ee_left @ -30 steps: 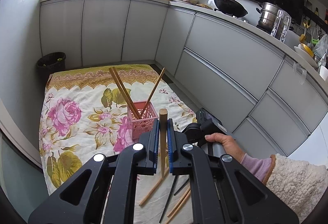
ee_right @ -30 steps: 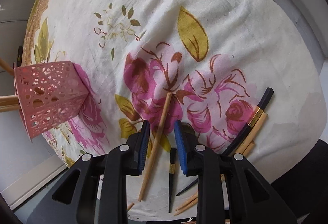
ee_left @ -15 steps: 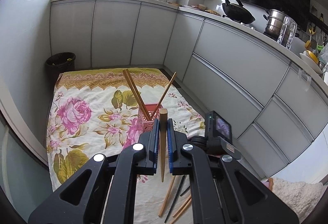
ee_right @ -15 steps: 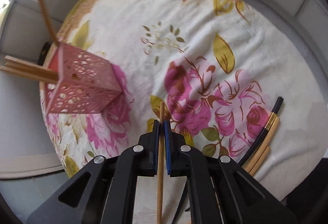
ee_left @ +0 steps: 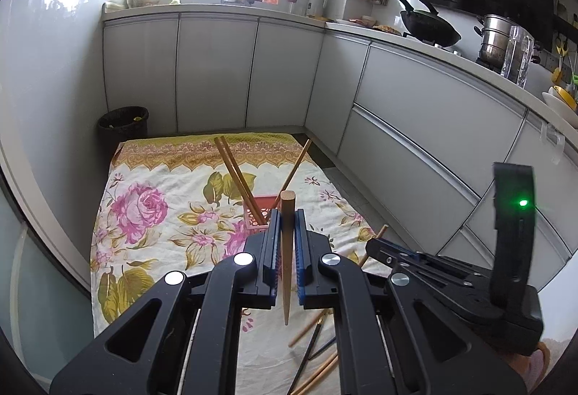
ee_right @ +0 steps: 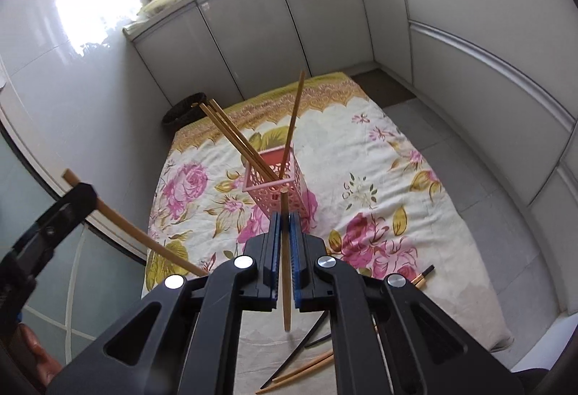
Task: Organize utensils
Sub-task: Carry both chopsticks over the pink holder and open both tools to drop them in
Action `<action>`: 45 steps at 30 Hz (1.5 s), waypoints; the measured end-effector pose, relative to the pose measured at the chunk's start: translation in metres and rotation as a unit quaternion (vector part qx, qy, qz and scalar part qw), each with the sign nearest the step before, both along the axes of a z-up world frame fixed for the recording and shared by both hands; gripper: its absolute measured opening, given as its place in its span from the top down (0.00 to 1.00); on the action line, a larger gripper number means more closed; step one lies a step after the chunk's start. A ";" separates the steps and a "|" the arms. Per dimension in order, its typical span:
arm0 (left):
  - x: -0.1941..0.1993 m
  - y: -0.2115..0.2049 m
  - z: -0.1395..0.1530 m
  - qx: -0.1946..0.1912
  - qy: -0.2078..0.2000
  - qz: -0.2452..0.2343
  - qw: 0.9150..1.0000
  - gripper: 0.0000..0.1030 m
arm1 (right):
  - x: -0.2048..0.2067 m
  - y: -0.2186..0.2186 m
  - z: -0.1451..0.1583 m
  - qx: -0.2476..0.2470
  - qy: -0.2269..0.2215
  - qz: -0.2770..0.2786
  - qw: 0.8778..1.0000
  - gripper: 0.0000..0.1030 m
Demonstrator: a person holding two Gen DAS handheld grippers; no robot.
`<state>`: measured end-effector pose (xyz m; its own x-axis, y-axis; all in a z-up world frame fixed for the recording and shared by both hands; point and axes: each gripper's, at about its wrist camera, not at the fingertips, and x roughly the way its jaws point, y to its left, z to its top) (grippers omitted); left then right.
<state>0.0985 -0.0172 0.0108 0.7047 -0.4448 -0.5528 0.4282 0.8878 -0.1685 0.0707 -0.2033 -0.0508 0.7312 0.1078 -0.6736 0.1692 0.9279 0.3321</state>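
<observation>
My left gripper [ee_left: 287, 214] is shut on a wooden chopstick [ee_left: 287, 250], held upright above the floral cloth [ee_left: 144, 236]. My right gripper [ee_right: 285, 218] is shut on another wooden chopstick [ee_right: 286, 268], lifted off the cloth. A pink lattice holder [ee_right: 278, 182] stands on the cloth ahead of both grippers, with three wooden chopsticks [ee_right: 231, 135] leaning in it; it also shows in the left wrist view [ee_left: 258, 214]. Several wooden and black chopsticks [ee_right: 307, 362] lie loose on the cloth's near edge. The left gripper shows at the right wrist view's left edge [ee_right: 61, 214].
Grey kitchen cabinets [ee_left: 216, 70] wrap the far and right sides. A dark wicker bin [ee_left: 123, 124] stands at the cloth's far left corner. A grey wall runs along the left. The right gripper's body [ee_left: 469, 279] sits close to the right of the left one.
My right gripper shut on a wooden chopstick that lay on the cloth and lifted it, tilting up to face the holder. My left gripper rose with its chopstick.
</observation>
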 end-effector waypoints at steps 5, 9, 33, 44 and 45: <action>0.001 -0.014 0.014 0.009 -0.009 0.003 1.000 0.94 | -0.014 -0.006 0.041 -0.005 -0.026 0.008 1.000 0.95; 0.007 -0.022 0.028 0.014 -0.017 0.008 1.000 0.94 | -0.014 -0.015 0.070 -0.007 -0.041 0.007 0.999 0.95; 0.141 -0.051 0.034 0.003 -0.052 0.091 0.994 0.93 | 0.063 -0.080 0.101 0.018 -0.080 -0.021 0.996 0.95; 0.134 -0.034 0.018 -0.022 -0.036 0.080 0.996 0.62 | 0.095 -0.070 0.100 0.024 -0.093 -0.016 0.995 0.95; 0.130 -0.029 0.024 -0.029 -0.042 0.082 0.995 0.62 | 0.098 -0.067 0.100 0.021 -0.095 -0.016 0.995 0.95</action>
<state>0.2288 -0.0465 0.0346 0.8134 -0.3492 -0.4653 0.2927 0.9368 -0.1915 0.1687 -0.2704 0.0488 0.8483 0.1082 -0.5184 0.1284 0.9076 0.3997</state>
